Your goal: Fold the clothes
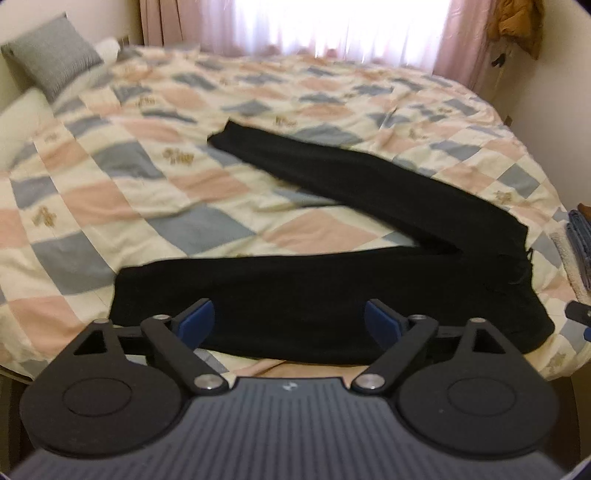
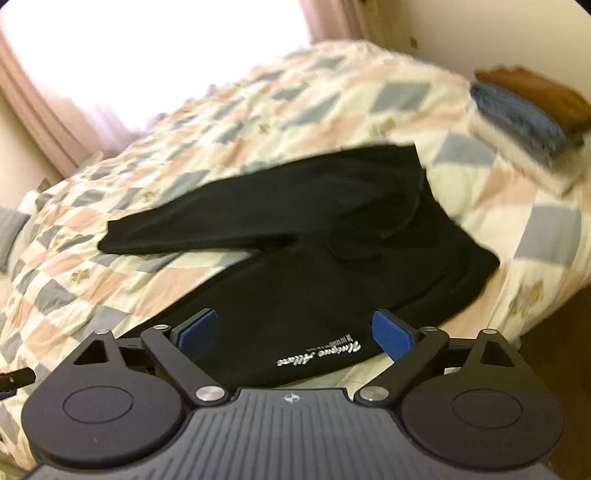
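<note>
Black trousers lie flat on the checked quilt, their two legs spread in a V that joins at the waist on the right. My left gripper hovers above the near leg, open, nothing between its blue pads. In the right wrist view the same trousers show white lettering near the front edge. Above that part my right gripper also stands open and empty. A small piece of each gripper shows at the edge of the other's view.
A grey pillow sits at the bed's far left corner. Folded clothes are stacked at the bed's right side. Pink curtains cover a bright window behind the bed, and a brown garment hangs by the wall.
</note>
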`<state>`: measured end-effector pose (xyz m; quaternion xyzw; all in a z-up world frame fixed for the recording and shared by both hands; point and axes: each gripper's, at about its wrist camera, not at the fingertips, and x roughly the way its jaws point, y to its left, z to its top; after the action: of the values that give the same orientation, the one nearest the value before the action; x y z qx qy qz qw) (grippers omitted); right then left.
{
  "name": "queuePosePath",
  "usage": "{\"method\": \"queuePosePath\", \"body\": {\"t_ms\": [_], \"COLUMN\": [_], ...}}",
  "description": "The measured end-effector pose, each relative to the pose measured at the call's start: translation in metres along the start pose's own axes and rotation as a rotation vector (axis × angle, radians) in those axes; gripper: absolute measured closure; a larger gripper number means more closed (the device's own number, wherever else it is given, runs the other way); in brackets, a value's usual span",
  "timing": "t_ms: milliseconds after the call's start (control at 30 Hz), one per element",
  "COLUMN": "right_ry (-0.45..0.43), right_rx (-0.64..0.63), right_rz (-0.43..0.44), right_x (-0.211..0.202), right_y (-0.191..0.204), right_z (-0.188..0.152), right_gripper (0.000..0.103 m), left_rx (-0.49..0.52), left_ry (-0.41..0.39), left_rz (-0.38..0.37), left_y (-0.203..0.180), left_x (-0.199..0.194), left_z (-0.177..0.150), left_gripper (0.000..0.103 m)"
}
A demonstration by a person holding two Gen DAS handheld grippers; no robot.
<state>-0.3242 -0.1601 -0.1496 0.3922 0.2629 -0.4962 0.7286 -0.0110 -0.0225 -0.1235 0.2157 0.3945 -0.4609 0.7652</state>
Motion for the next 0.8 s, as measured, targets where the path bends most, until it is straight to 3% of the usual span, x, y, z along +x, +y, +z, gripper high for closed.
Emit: {"method": "queuePosePath", "body": {"t_ms": [200,367,500,800], "right_ry": [-0.037,-0.051,-0.049,-0.046], "right_rx": [0.002,-0.056,-0.076,-0.102], "right_rz": [-0.009,-0.082,-0.121,-0.120], "right_x": [-0.040,-0.068,-0.084,-0.110], "right_y": [0.018,0.033,0.051,0.091], "right_z": [-0.008,-0.027,-0.046,-0.098], "right_gripper": [0.003,0.003,0.002,0.002], "left_rx": [0.050,0.127,0.151,0.155], "left_ry": [-0.061,-0.084,-0.089,-0.071], "left_rz": [-0.006,-0.010,-0.016,-0.004], "left_y": [-0.014,-0.011,0.005,0.050], "left_x": [-0.047,-0.071,-0.088,-0.111], "left_z": [0.002,0.001,-0.006,-0.036], "left_gripper": [0.005,0.005,0.005,0.004]}}
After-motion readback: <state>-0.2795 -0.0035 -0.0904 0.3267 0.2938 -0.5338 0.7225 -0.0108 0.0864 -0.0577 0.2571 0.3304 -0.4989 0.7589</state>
